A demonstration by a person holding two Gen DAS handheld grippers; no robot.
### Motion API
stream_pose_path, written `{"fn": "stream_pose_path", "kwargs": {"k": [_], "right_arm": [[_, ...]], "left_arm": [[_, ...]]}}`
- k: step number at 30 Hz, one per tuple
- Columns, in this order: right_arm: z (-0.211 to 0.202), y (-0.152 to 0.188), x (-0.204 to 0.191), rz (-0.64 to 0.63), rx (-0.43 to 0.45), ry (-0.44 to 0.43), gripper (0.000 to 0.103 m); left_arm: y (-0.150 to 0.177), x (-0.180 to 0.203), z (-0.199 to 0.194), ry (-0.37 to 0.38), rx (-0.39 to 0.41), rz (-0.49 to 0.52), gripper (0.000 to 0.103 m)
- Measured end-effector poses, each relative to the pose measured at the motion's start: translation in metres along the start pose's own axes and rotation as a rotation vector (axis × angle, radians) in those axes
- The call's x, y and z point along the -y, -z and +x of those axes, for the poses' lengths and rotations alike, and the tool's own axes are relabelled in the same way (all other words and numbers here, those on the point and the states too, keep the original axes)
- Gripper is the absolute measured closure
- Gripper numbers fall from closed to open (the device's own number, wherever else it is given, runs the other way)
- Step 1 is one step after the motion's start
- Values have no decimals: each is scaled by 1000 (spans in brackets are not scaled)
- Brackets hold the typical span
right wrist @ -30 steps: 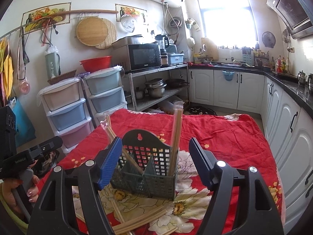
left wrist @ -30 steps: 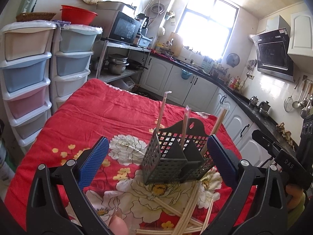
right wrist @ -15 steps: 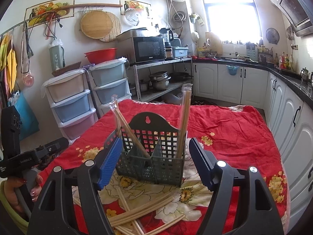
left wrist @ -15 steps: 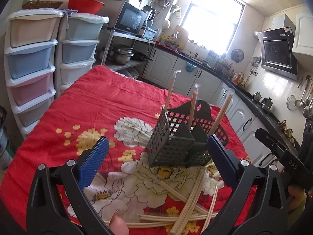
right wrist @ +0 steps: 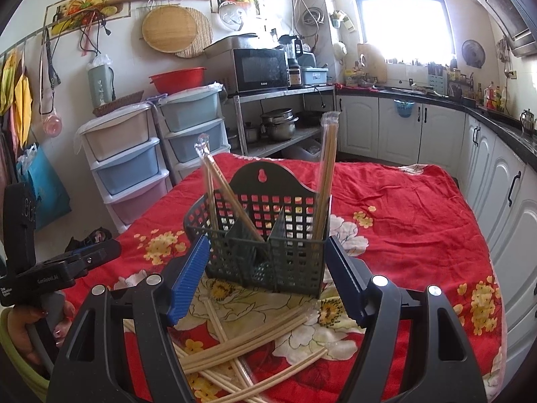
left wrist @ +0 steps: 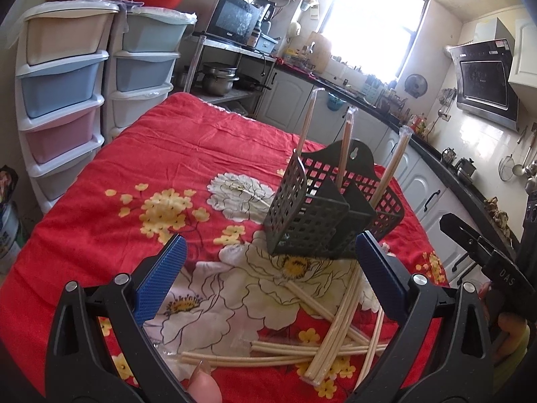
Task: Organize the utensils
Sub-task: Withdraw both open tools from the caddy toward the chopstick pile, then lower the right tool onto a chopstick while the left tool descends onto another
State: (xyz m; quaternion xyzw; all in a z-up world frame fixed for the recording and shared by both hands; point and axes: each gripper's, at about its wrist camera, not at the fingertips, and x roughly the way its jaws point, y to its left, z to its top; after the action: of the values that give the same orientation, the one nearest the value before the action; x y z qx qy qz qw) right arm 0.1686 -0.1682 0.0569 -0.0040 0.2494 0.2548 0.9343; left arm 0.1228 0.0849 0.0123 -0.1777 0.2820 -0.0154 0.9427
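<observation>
Upright dark utensil caddy [right wrist: 268,248]; wrapped chopsticks [right wrist: 327,174] inside, others [left wrist: 335,332] loose

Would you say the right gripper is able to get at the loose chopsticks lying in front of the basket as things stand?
Probably yes: the right gripper is open and empty, and the loose chopsticks lie uncovered on the cloth just below it, in front of the basket.

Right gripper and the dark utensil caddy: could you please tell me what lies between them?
Loose wrapped chopsticks lie scattered on the floral cloth between the right gripper and the caddy, in the right wrist view.
</observation>
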Motion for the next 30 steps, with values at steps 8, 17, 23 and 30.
{"fn": "stream_pose_path", "kwargs": {"k": [8, 17, 23, 30], "right_arm": [[8, 15, -3, -5, -52, -3, 34], [25, 36, -2, 12, -137, 0, 34], [34, 46, 1, 25, -179, 9, 34], [40, 54, 4, 41, -211, 11, 34]], "left_arm": [[16, -8, 5, -20, -47, 1, 11], [41, -22, 10, -36, -121, -16, 11], [53, -26, 8, -41, -152, -23, 11], [69, -32, 4, -36, -194, -39, 11]]}}
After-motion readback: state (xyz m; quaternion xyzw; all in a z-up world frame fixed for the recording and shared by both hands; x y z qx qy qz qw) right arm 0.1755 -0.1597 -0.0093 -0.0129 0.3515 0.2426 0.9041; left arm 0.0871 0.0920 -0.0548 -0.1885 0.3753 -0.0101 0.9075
